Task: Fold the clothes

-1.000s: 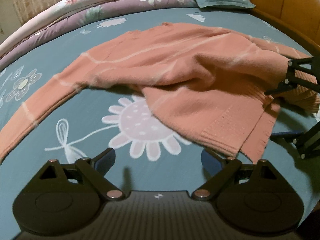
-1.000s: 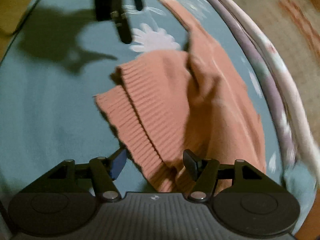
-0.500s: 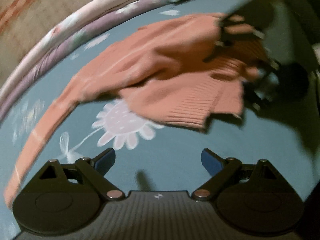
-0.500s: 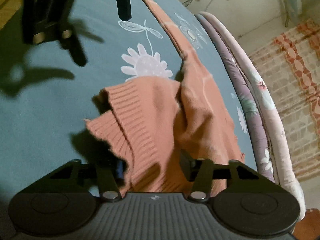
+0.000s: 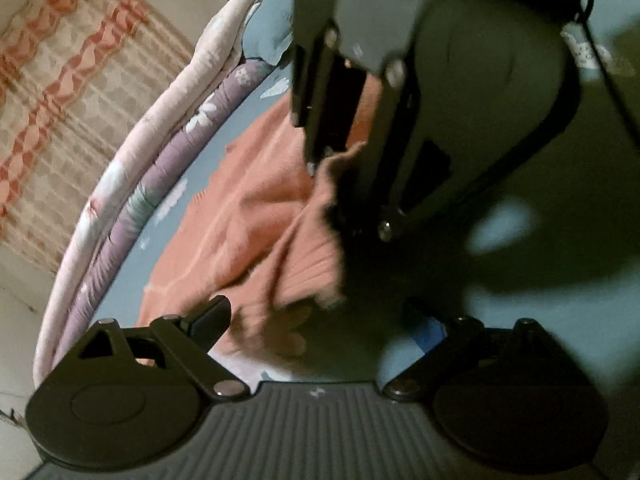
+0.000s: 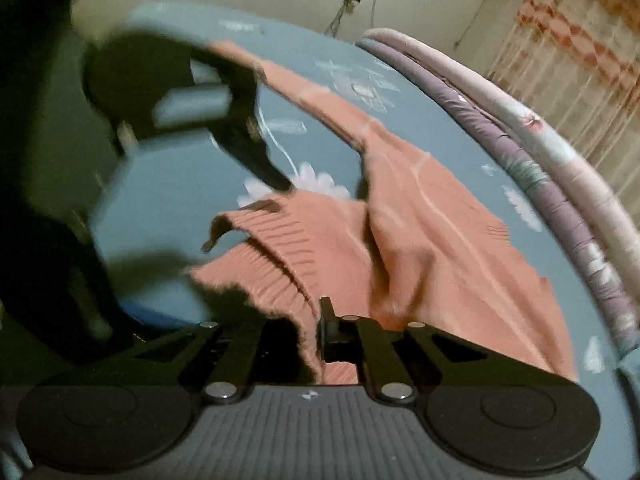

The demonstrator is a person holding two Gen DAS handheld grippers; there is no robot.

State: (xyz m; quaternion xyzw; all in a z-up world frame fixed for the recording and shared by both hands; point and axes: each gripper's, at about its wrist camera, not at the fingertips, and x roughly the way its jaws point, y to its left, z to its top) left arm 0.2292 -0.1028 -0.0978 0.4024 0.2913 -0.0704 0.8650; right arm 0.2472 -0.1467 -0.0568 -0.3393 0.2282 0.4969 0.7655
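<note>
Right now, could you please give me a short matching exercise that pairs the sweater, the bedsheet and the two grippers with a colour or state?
Things:
1. sweater
2. bedsheet
3. right gripper
4. left gripper

Colour or state:
A. jaws wide apart, nothing pinched
B. teal with white flowers
C. salmon pink, ribbed hem
D. jaws shut on the hem

Pairs: 1-C, 2-B, 3-D, 4-A
</note>
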